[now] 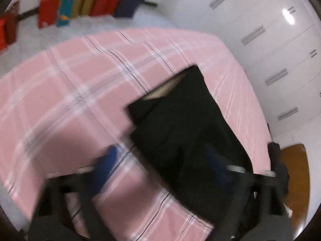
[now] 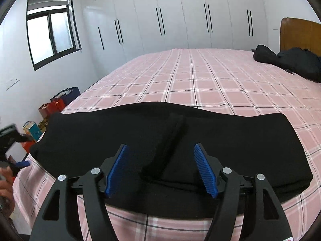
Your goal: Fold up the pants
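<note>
The left gripper (image 1: 160,160) is smeared by motion blur; its blue pads stand apart, one over the sheet, one over the black pants (image 1: 186,132), and whether they touch is unclear. The right gripper (image 2: 161,170) is open above the folded pants (image 2: 170,140), gripping nothing. The pants lie on the pink checked bed (image 2: 200,76).

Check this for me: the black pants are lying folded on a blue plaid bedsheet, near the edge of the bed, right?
Not quite. The bedsheet is pink plaid, not blue, as the right wrist view shows clearly. The rest holds: the black pants lie folded on it near the bed's edge.
</note>
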